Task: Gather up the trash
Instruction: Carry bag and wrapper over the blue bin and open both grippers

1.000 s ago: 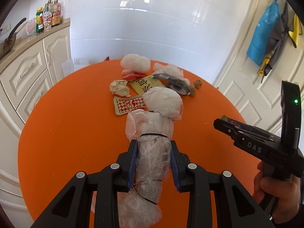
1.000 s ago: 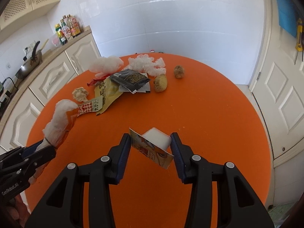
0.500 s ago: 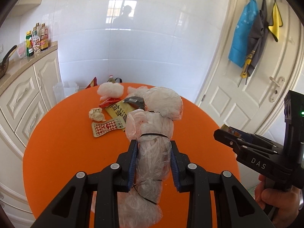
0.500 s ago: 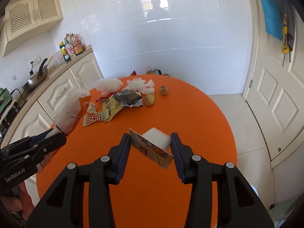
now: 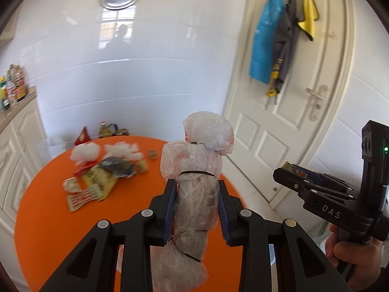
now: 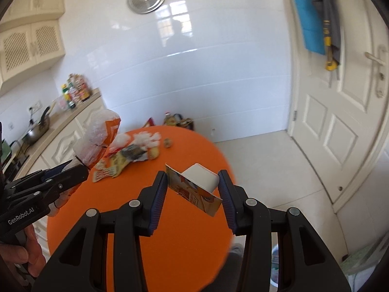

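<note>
Crinkled plastic bundle (image 5: 197, 187) clamped in left tool (image 5: 196, 196), right tool (image 6: 193, 189) pinching white cup (image 6: 200, 176) above orange table (image 6: 170, 231)

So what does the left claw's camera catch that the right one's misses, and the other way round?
Only the left wrist view shows the yellow cloth hanging whole on the door and the right claw from the side.

Only the right wrist view shows the frying pan on the counter, the upper cabinets, and the small white cup with its printed lid, seen head-on.

Both show the orange table, the litter pile and the tied plastic bundle in the left claw.
</note>
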`<control>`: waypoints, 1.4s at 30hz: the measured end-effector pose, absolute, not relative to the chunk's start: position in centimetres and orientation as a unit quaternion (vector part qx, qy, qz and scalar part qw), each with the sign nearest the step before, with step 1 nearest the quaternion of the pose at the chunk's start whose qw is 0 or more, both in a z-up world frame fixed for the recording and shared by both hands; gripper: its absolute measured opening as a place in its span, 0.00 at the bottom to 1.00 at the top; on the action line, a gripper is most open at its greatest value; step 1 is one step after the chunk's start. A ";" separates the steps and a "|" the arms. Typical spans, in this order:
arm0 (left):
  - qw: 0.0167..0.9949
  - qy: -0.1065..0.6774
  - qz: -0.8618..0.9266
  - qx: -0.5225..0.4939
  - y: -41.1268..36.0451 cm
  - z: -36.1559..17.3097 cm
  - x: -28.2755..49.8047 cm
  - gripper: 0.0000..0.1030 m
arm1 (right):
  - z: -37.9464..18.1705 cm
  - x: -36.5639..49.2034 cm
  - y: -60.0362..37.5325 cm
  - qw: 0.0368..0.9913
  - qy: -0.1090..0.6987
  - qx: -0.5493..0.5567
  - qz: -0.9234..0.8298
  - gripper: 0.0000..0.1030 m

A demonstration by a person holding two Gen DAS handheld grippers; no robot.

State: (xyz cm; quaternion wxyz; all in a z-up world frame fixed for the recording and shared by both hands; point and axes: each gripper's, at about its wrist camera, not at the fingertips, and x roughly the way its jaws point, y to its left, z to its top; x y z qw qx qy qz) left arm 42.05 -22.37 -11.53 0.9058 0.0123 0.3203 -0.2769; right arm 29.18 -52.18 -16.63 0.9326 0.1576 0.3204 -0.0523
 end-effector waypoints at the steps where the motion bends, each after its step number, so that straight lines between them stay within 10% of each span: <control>1: 0.902 0.320 -0.290 0.016 -23.8 -11.4 42.0 0.27 | -16.6 28.5 -53.3 0.931 0.319 0.163 -0.064 0.42; 34: 0.651 0.592 -0.449 0.154 -64.4 -33.8 50.2 0.29 | -41.8 17.1 -79.4 0.755 0.448 0.396 -0.270 0.44; 38: 0.628 0.620 -0.441 0.163 -67.8 -36.7 53.1 0.48 | -44.8 17.2 -80.6 0.727 0.460 0.420 -0.288 0.86; 42: 0.640 0.616 -0.423 0.179 -69.5 -37.4 54.6 0.71 | -46.1 16.3 -81.4 0.713 0.454 0.445 -0.296 0.96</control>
